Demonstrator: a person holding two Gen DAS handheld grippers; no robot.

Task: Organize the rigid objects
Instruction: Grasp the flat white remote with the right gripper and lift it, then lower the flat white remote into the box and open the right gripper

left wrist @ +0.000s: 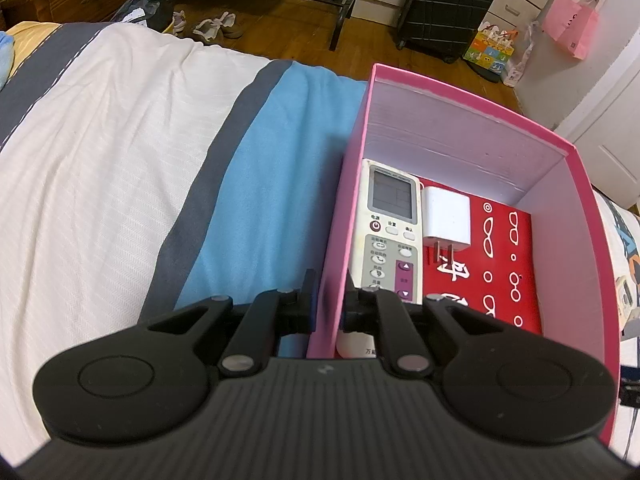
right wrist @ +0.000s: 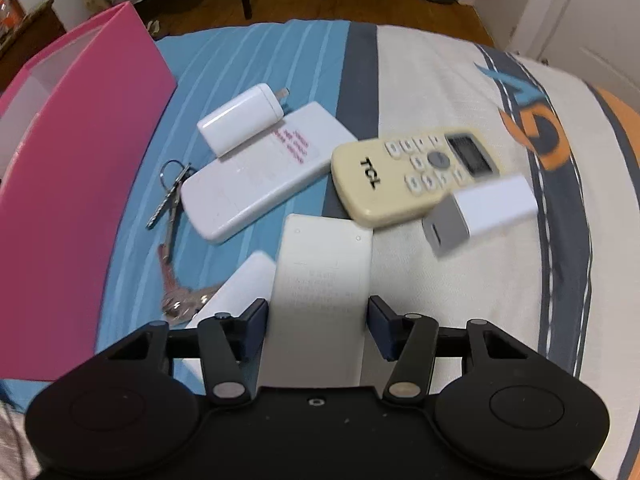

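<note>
A pink box (left wrist: 472, 104) stands on the bed and holds a white remote (left wrist: 390, 232), a white charger plug (left wrist: 446, 220) and a red booklet (left wrist: 500, 272). My left gripper (left wrist: 328, 300) is shut on the box's left wall. The box also shows at the left of the right wrist view (right wrist: 80, 184). My right gripper (right wrist: 318, 320) holds a white flat remote (right wrist: 320, 288), back side up, between its fingers. Ahead lie a cream TCL remote (right wrist: 412, 172), another white remote (right wrist: 260, 176), two white chargers (right wrist: 244, 120) (right wrist: 480, 210) and a bunch of keys (right wrist: 172, 232).
Everything lies on a bed with a blue, white and grey striped cover (left wrist: 120, 160). Another white flat item (right wrist: 236, 292) lies left of the held remote. Beyond the bed are a wooden floor, a black suitcase (left wrist: 444, 8), shoes and bags.
</note>
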